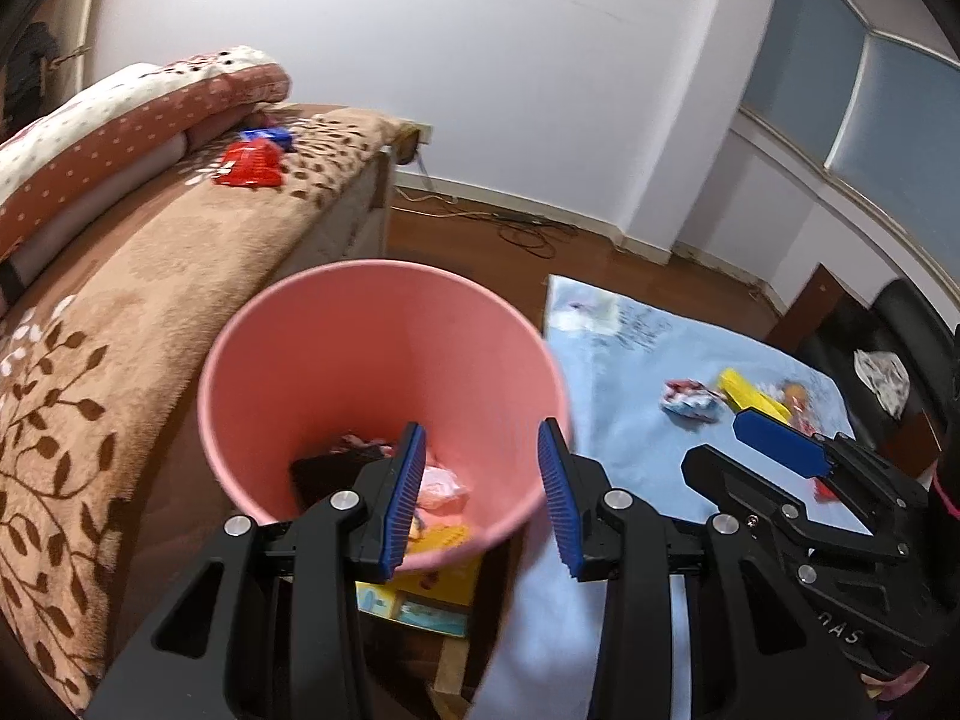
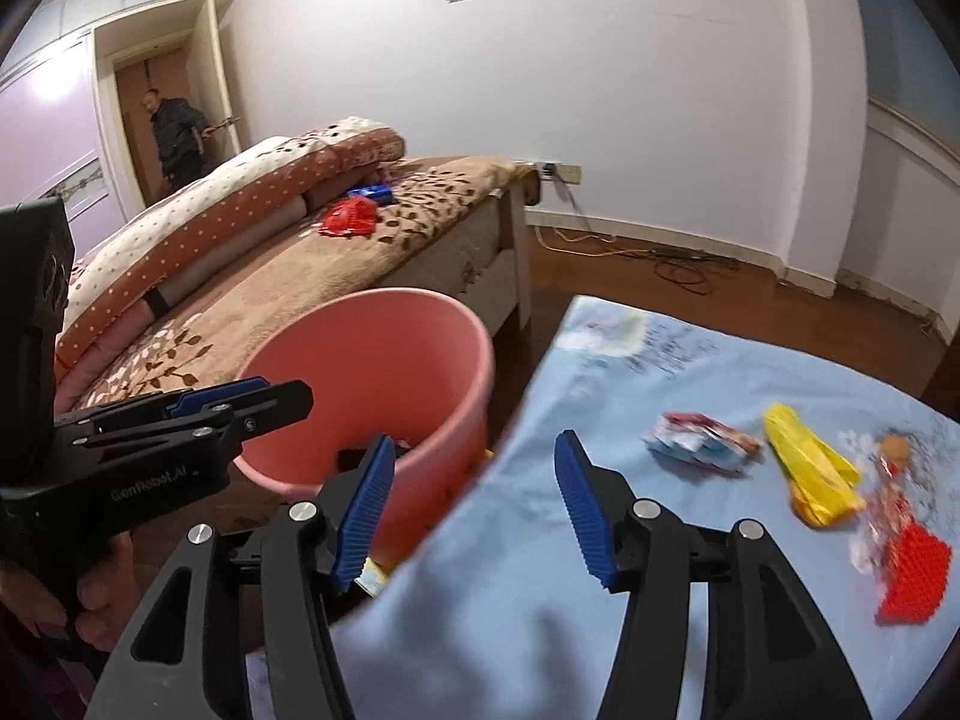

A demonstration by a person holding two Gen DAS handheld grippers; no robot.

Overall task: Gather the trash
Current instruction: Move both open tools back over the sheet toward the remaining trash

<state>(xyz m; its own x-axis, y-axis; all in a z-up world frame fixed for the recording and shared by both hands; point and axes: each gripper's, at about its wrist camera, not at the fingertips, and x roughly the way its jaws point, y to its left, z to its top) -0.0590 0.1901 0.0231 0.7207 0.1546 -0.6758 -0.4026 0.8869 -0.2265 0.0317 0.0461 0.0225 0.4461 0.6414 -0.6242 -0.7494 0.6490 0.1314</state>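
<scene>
Both my left gripper [image 1: 483,495] and right gripper [image 2: 474,507] gape empty over the pink bin [image 1: 384,324] — drop done, I judge. Next — the crumpled wrapper [image 2: 699,443], right of centre on the blue cloth [image 2: 600,570].

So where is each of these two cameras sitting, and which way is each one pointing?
Left wrist: sits on the left gripper, looks down into the pink bin; its open fingers show, and the right gripper alongside.
Right wrist: sits on the right gripper, looks over the blue cloth with wrappers; its open fingers show, plus the left gripper and a hand.
Both share bin, cloth and bed.
</scene>
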